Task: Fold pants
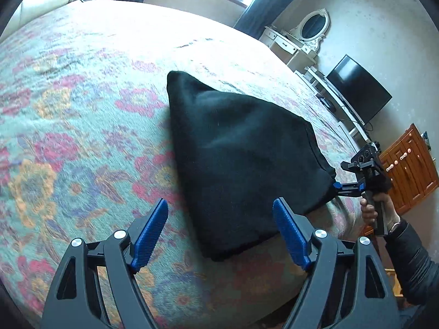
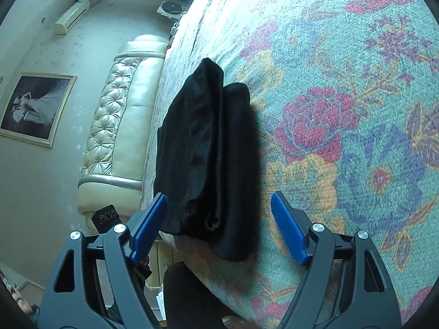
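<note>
Lying folded on floral bedspread (image 1: 82, 137), black pants (image 1: 233, 159); both grippers seemingly wide, empty.

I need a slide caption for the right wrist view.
Open right gripper facing folded black pants on a floral bedspread.

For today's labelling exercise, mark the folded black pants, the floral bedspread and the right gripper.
folded black pants (image 2: 208, 159), right wrist view, middle of the stacked layers.
floral bedspread (image 2: 343, 137), right wrist view, bare patch by the red rose.
right gripper (image 2: 219, 227), right wrist view, midway between its open fingertips.

The pants (image 1: 236, 159) hide the right hand-held gripper (image 1: 338, 186) fingertips.
</note>
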The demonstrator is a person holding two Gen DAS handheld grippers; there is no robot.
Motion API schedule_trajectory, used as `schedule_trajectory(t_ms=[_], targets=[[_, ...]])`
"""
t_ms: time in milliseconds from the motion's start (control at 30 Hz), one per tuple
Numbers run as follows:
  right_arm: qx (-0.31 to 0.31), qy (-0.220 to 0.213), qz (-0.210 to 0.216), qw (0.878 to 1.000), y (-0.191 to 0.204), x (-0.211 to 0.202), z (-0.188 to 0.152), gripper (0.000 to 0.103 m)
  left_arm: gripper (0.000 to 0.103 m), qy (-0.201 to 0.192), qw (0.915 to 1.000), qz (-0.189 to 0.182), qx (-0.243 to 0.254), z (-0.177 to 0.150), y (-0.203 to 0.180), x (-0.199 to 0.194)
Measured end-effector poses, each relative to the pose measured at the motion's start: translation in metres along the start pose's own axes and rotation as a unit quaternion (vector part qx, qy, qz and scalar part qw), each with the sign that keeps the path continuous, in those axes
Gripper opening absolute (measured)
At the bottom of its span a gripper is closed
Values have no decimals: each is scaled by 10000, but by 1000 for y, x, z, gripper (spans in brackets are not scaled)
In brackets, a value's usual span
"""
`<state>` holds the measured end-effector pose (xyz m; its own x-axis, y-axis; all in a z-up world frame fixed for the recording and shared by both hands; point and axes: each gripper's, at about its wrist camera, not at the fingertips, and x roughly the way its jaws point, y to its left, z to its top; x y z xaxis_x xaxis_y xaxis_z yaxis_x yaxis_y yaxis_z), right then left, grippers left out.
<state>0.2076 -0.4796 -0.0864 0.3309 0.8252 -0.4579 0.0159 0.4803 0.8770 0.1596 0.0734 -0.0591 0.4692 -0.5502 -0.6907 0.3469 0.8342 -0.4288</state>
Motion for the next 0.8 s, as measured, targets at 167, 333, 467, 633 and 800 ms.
schedule_trajectory(t_ms=[167,333,467,633,800], targets=[[-31,-34,7,10000,5,19,29,78,78,63,10000,56,-6,26,11,15],[-37,-80,-37,10000,10,37,51,79,78,29,9995,308,67,42,10,38],[-75,-1,-34,10000,12,50,62,80,78,39,9991,426,12,45,19,50],[-144,12,-19,9999,16,63,76,84,78,74,9990,336,-287,55,35,64],[-63,16,117,9999,13,71,91,84,78,133,9973,77,-713,69,49,78]])
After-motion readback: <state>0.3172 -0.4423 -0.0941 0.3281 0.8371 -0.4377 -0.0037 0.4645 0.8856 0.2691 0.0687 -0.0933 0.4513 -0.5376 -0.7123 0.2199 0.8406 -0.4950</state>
